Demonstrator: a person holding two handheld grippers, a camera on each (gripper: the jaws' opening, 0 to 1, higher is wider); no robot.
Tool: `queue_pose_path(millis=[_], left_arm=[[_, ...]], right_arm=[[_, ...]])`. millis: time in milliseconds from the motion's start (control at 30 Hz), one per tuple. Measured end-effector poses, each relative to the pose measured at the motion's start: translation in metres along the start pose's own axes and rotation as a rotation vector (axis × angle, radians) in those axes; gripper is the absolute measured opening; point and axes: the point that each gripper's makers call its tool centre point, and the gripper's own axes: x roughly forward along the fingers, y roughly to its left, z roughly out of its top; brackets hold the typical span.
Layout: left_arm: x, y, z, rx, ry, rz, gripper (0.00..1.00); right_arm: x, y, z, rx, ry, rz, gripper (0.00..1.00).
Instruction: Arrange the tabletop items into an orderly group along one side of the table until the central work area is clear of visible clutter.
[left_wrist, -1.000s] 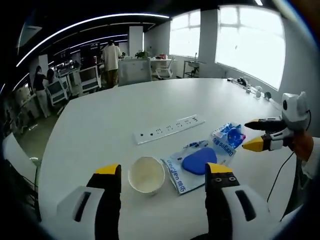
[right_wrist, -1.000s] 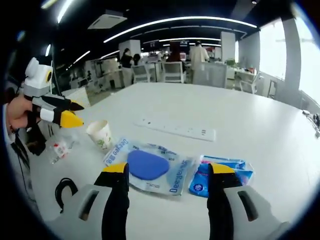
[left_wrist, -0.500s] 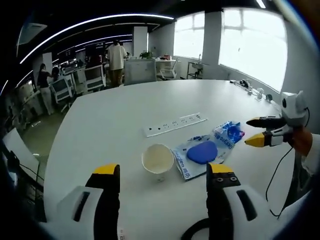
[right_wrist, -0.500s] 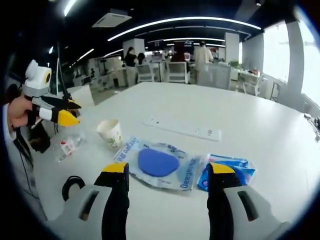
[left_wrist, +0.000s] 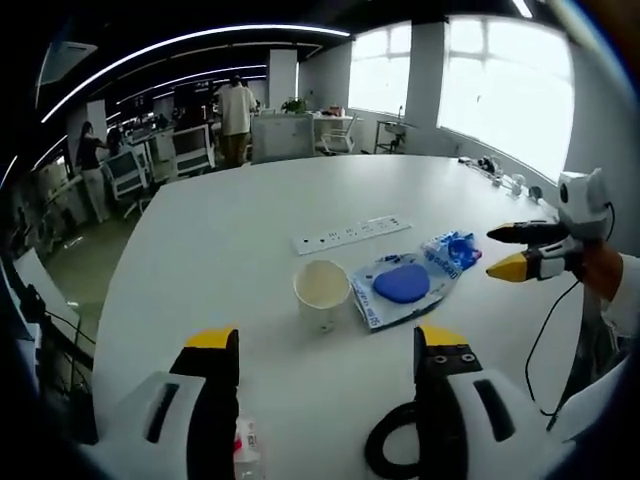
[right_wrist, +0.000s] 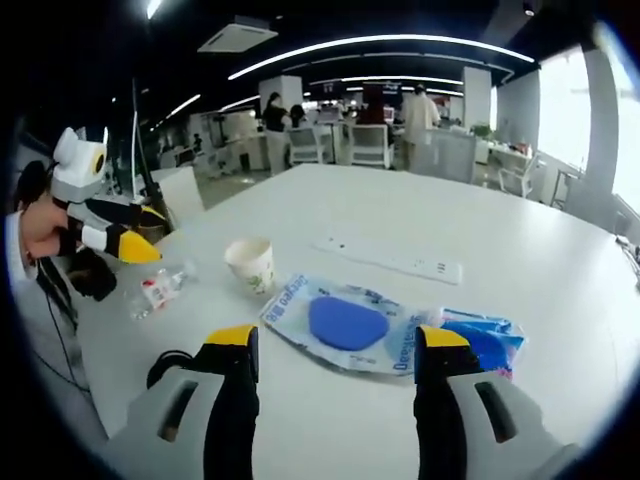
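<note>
White tabletop (left_wrist: 200, 260) takes up most of the left gripper view. The left gripper (left_wrist: 325, 345) rises from the bottom edge with its yellow-tipped jaws spread wide and nothing held between them. At the centre a paper cup (left_wrist: 322, 290) stands upright. Just to its right lies a clear packet with a blue pad (left_wrist: 402, 286), and a smaller blue packet (left_wrist: 450, 250) lies at that packet's far right end; whether the two overlap cannot be told. Above the cup a white power strip (left_wrist: 350, 233) is laid slantwise. At the bottom edge a small bottle (left_wrist: 245, 450) is largely hidden behind the left jaw, and a black cable coil (left_wrist: 385, 455) is cut off by the right jaw. At the right edge the right gripper (left_wrist: 505, 250) is seen in a hand, jaws parted, holding nothing.

In the right gripper view, the right gripper (right_wrist: 335, 345) stands at the bottom with jaws spread and empty. The cup (right_wrist: 250, 265) is at centre left, the pad packet (right_wrist: 345, 322) beside it, the blue packet (right_wrist: 485, 340) partly hidden behind the right jaw, and the strip (right_wrist: 390, 260) above. The bottle (right_wrist: 155, 290) lies on its side at left; its label is too small to read. The cable coil (right_wrist: 170, 365) is partly covered by the left jaw. At the left edge the left gripper (right_wrist: 140, 232) is held with jaws parted.
</note>
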Motion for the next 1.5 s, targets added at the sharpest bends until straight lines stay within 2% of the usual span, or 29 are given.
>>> queue_pose_path(millis=[467, 767, 1100, 1500], left_arm=[[-0.025, -0.002, -0.030, -0.033, 0.026, -0.003, 0.73], [-0.036, -0.008, -0.050, -0.044, 0.052, -0.014, 0.73], [-0.043, -0.016, -0.084, -0.067, 0.093, -0.025, 0.73], [-0.038, -0.032, -0.123, -0.080, 0.151, -0.046, 0.73]], right_arm=[[0.001, 0.050, -0.004, -0.035, 0.028, 0.079, 0.61], [0.002, 0.074, -0.011, -0.060, 0.053, 0.117, 0.60], [0.006, 0.104, -0.032, -0.090, 0.104, 0.170, 0.60], [0.016, 0.135, -0.064, -0.128, 0.183, 0.234, 0.59]])
